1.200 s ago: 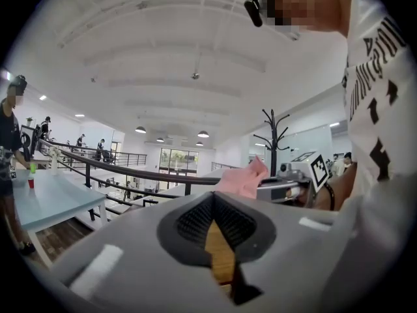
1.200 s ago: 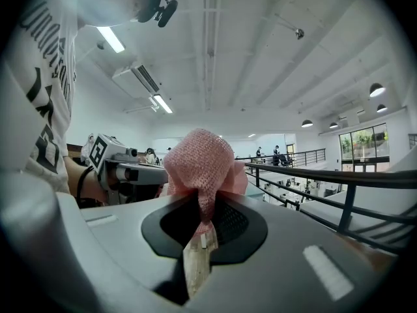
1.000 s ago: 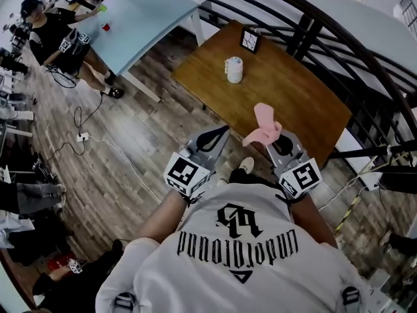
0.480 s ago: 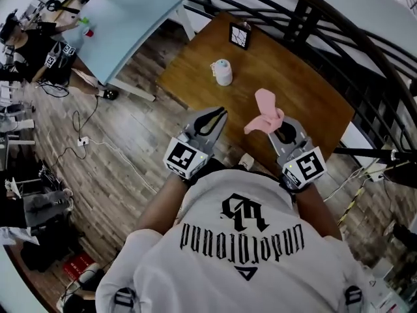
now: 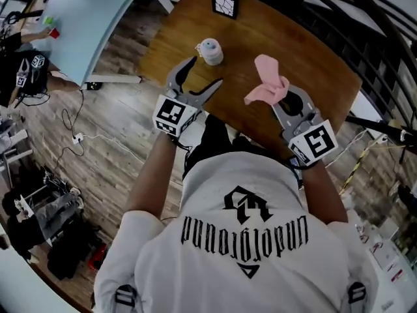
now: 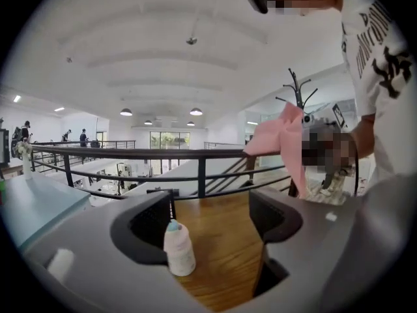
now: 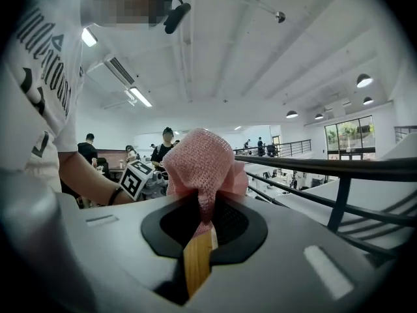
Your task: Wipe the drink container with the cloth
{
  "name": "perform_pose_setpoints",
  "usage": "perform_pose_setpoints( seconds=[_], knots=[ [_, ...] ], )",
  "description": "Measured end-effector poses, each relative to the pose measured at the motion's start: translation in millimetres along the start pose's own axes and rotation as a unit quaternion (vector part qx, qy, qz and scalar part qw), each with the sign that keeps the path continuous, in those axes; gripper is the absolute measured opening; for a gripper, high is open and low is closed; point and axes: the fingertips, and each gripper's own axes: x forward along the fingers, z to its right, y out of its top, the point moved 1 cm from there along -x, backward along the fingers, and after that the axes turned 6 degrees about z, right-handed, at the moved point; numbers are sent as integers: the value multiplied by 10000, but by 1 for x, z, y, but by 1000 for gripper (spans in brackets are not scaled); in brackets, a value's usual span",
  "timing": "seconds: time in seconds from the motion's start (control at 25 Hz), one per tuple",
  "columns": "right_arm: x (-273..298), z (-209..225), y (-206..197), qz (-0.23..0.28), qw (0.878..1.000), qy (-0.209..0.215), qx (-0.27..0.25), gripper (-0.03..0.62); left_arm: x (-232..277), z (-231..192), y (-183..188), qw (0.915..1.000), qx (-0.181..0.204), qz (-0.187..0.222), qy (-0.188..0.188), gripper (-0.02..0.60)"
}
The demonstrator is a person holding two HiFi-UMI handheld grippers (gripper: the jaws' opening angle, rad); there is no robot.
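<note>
Upper centre, one container stands on the table, just beyond the left gripper, its jaws opening and empty. To the right, the right gripper pinches one cloth. One frame stands behind.

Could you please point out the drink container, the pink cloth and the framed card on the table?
Small white drink container with pale blue cap [image 6: 179,253]: left gripper view, mid-body.
Pink knitted cloth [image 5: 267,83]: head view, bunched middle.
Black-framed square card [image 5: 225,4]: head view, white face.
</note>
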Motion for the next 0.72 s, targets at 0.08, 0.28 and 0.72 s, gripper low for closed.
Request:
perform_pose_setpoints(
  seconds=[0.08, 0.28, 0.72],
  knots=[
    [12, 11, -6, -7, 9999, -106, 11, 32, 14, -18, -16, 9998, 104, -166, -52, 422],
    [44, 33, -21, -147, 9993, -329, 135, 32, 41, -53, -52, 9982, 133, -509, -288, 453],
    [91, 73, -61, -503, 9942, -856, 426, 32, 85, -85, -128, 9879, -33, -1028, -1163, 454]
  ],
)
